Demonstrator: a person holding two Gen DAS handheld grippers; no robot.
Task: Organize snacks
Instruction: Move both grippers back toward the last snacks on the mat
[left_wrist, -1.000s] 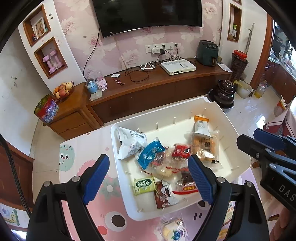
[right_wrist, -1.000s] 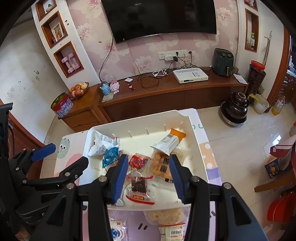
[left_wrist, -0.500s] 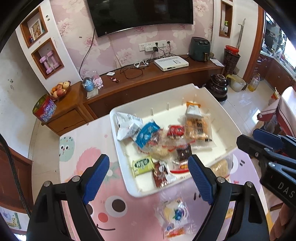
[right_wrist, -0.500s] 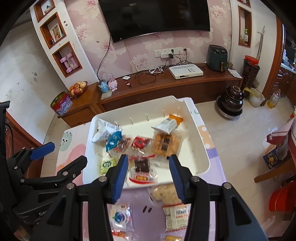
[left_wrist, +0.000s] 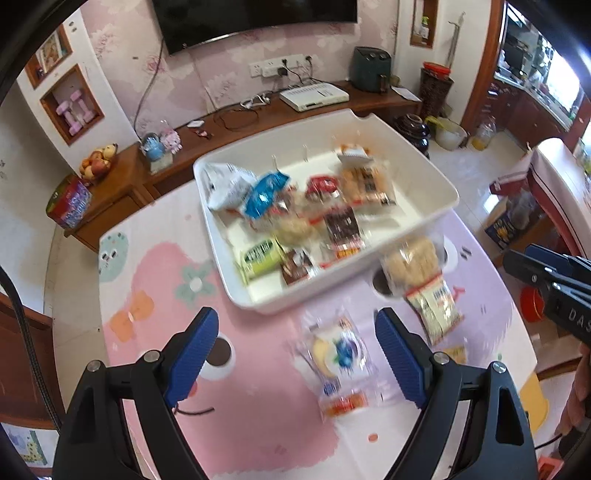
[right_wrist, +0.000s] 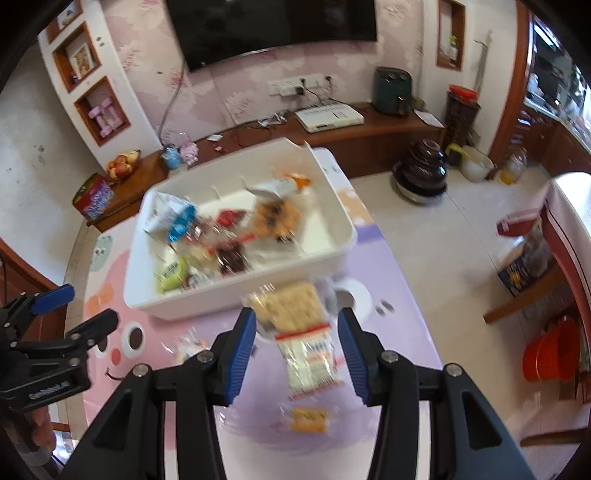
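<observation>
both tongs hang over the bench (left_wrist: 258, 424), which wears a pink and lilac cartoon-print cover. the left tongs (left_wrist: 295, 354) stand wide open and hold nothing; the right tongs (right_wrist: 297, 350) are open only partway, also empty, with daylight showing between each blue pad and the packet below.

the step in hand looks like picking up the loose snacks outside the white rectangular plastic bin (left_wrist: 439, 181) and putting them in with the rest. to do it well, the right tongs should come straight down over the long clear packet of pale crackers with a red-and-white label (right_wrist: 295, 325), which lies just beside the bin's near wall with its far end almost touching it. grip it across the narrow width, near the middle, so it does not droop or swing, and close gently, as crackers will likely crush. the left tongs are lined up near the small clear packet with a yellow and blue cake picture (left_wrist: 338, 358), which lies flat; the film looks slippery, so pinching a crimped edge may hold better than the puffed centre.

a small orange-wrapped piece (right_wrist: 309, 419) lies nearer the bench's front edge and also waits.

the bin already holds a loose heap: a white bag, a blue sachet, a green pack, red and brown wrappers, blurred here.
</observation>
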